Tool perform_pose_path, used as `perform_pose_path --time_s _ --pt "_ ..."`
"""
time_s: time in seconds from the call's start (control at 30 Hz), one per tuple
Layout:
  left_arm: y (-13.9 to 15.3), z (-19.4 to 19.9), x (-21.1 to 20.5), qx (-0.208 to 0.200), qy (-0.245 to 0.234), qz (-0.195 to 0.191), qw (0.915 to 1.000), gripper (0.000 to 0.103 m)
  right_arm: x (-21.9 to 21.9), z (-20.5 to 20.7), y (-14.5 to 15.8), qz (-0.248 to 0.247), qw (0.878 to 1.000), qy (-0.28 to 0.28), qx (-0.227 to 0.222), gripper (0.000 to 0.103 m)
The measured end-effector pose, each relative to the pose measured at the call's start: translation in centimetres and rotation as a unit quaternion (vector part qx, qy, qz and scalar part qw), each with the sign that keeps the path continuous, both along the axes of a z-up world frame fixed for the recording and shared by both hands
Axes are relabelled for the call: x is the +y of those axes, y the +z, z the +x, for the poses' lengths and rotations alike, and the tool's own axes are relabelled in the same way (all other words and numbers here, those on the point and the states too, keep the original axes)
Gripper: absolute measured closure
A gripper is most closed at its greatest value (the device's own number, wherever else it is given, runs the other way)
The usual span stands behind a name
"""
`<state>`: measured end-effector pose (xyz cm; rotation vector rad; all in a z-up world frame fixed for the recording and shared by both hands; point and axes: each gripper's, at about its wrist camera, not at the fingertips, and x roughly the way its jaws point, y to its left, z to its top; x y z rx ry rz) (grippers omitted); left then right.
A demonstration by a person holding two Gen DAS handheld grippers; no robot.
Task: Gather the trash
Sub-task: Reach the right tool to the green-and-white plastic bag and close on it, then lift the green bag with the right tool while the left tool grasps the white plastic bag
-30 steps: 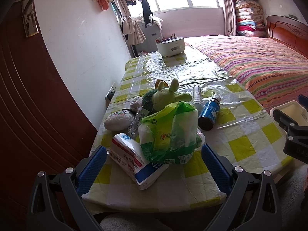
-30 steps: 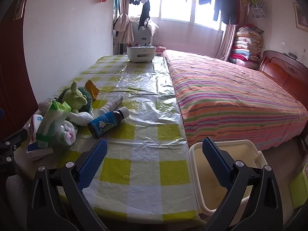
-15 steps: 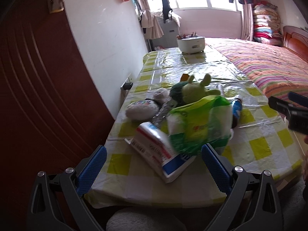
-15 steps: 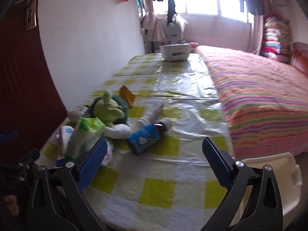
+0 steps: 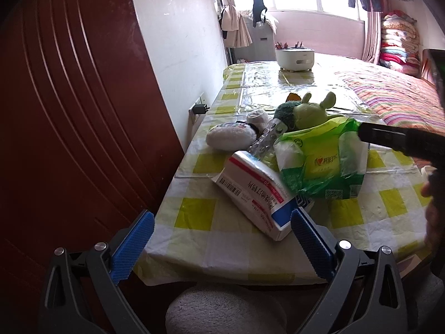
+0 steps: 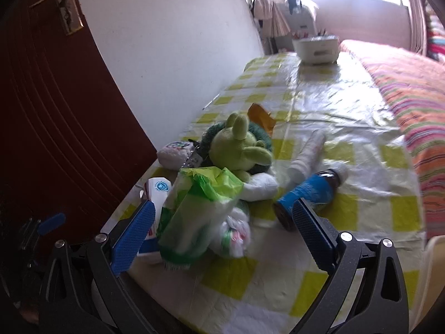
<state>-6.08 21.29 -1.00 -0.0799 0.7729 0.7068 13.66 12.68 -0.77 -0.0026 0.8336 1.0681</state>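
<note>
**A:** While both cams are sharp, status on the jaws?

**B:** left gripper point(image 5: 221, 239) jaws spread wide, ribbed blue pads, nothing between them. It hangs at the near edge of the counter point(image 5: 239, 239), just short of the cardboard medicine box point(image 5: 256, 192). right gripper point(image 6: 222, 231) jaws also spread, pinching nothing.

**A:** Trash location?

**B:** Clustered at the near-left end of the counter, on a glossy yellow-and-white checked plastic cover. Crinkly green-and-white tissue pack point(image 6: 194, 217) sits between the right pads, slightly blurred; contact can't be told. Flat red-white-blue box lies tilted against it, one corner lifted. Foil blister strip point(image 5: 268, 139) pokes up behind it.

**A:** Rest of the pile?

**B:** Fuzzy green plush toy point(image 6: 239, 147), round white pouch point(image 5: 230, 137), blue-labelled brown bottle point(image 6: 308, 194) on its side, white tube point(image 6: 306, 153) beside it, orange wrapper point(image 6: 260, 115) behind the plush.

**A:** Far end?

**B:** White rounded caddy point(image 5: 294, 58). Striped bed point(image 6: 411, 83) along the right.
</note>
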Motion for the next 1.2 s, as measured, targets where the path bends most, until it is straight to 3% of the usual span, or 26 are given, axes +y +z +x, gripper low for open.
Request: perform_pose_path --time_s 0.23,0.3,0.33,0.47,0.53,0.73,0.87,1.2 --pt "-0.3 -0.7 0.8 0.004 0.013 0.001 0.9999 0.007 3.2 1.4 -2.2 -0.004 0.998 0.035 0.050 0.010" --pt "-0.4 -0.8 0.9 0.005 0.017 0.002 0.9998 0.007 3.6 1.3 -2.3 0.003 0.997 0.046 0.057 0.032" --pt "-0.5 -0.8 1.0 0.007 0.019 0.002 0.9998 0.007 3.6 1.3 -2.4 0.008 0.997 0.052 0.064 0.057" --pt "-0.8 -0.9 1.1 0.013 0.023 0.001 0.9996 0.007 3.1 1.2 -2.5 0.024 0.996 0.056 0.066 0.080" --pt "-1.0 -0.8 1.0 0.015 0.023 0.002 0.9996 0.007 1.8 1.6 -2.0 0.047 0.995 0.046 0.073 0.085" --pt "-1.3 -0.4 1.1 0.020 0.023 -0.006 0.9995 0.007 -3.5 2.8 1.4 0.138 0.988 0.002 0.069 0.088" --pt "-1.3 0.3 1.1 0.016 0.014 -0.026 0.9994 0.007 -7.0 4.1 2.1 0.181 0.977 -0.019 0.107 0.088" --pt "0.3 6.8 -2.7 0.001 -0.100 -0.041 0.9942 0.007 -13.7 2.5 2.9 0.196 0.975 -0.071 0.074 0.088"
